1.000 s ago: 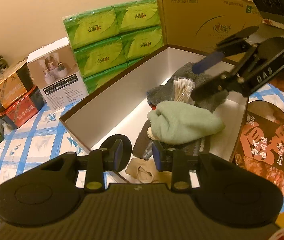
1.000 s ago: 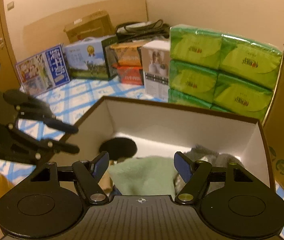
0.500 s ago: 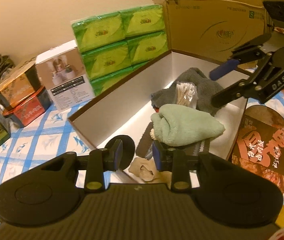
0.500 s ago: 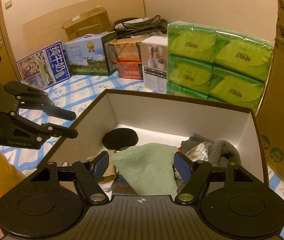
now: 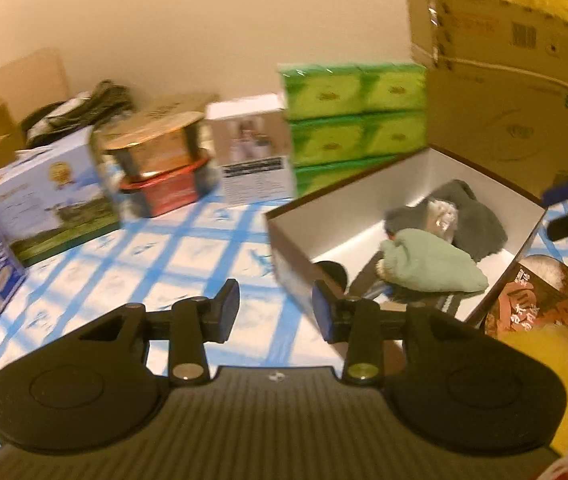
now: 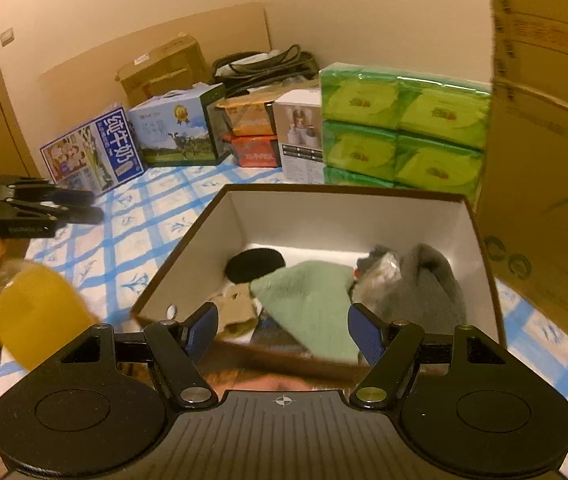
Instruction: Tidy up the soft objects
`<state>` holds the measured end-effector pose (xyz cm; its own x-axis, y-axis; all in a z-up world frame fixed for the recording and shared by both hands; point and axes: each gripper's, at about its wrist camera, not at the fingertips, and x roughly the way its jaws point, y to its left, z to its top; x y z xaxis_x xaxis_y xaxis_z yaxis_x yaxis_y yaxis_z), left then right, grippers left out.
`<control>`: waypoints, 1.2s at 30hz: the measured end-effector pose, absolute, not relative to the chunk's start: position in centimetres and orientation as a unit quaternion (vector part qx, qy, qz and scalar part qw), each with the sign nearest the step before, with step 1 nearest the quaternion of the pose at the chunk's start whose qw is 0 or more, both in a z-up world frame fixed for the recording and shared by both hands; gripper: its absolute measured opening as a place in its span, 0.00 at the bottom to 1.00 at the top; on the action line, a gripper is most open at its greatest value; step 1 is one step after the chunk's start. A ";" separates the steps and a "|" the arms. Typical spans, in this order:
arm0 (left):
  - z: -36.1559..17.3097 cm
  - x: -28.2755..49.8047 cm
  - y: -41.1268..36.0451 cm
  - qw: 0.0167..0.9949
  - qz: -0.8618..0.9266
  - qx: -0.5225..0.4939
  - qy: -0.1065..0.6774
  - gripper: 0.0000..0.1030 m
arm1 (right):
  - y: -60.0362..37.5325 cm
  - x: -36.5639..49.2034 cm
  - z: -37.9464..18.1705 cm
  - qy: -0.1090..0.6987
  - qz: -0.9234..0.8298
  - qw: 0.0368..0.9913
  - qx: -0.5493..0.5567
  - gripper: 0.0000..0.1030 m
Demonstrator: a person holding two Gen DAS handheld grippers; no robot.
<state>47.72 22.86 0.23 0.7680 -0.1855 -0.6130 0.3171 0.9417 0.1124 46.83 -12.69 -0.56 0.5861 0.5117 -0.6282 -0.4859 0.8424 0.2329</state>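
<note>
Fingers of the left gripper are opening, empty; the right gripper gapes, and should probably descend onto the green cloth ahead.

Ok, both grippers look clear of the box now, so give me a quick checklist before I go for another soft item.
1. Left gripper empty: ok, jaws opening, nothing between them.
2. Right gripper empty: ok, jaws wide, nothing held.
3. Green cloth inside the box: ok, lying on the other items.
4. Grey cloth inside the box: ok, at the far right corner.
5. Juice bottle clear of the right gripper: cannot tell, it stands close at its left.
6. Soft items left outside the box: cannot tell, none visible.
</note>
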 end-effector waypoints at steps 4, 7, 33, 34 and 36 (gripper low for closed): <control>1.7 44.1 24.2 0.943 -0.094 0.088 0.305 0.38 | -13.9 43.5 0.3 0.358 0.265 0.895 0.030 0.71; 2.5 41.2 24.4 0.947 -0.061 0.076 0.307 0.40 | -14.7 40.6 0.8 0.357 0.253 0.898 0.039 0.72; 0.8 12.1 7.2 0.939 0.056 -0.001 0.339 0.82 | -16.8 17.0 -2.5 0.413 0.214 0.885 0.032 0.74; 0.7 11.2 6.8 0.937 0.059 -0.009 0.344 0.82 | -17.0 16.2 -2.5 0.414 0.215 0.884 0.034 0.74; 0.5 9.5 5.9 0.934 0.064 -0.012 0.352 0.82 | -17.3 14.9 -2.5 0.422 0.215 0.880 0.039 0.74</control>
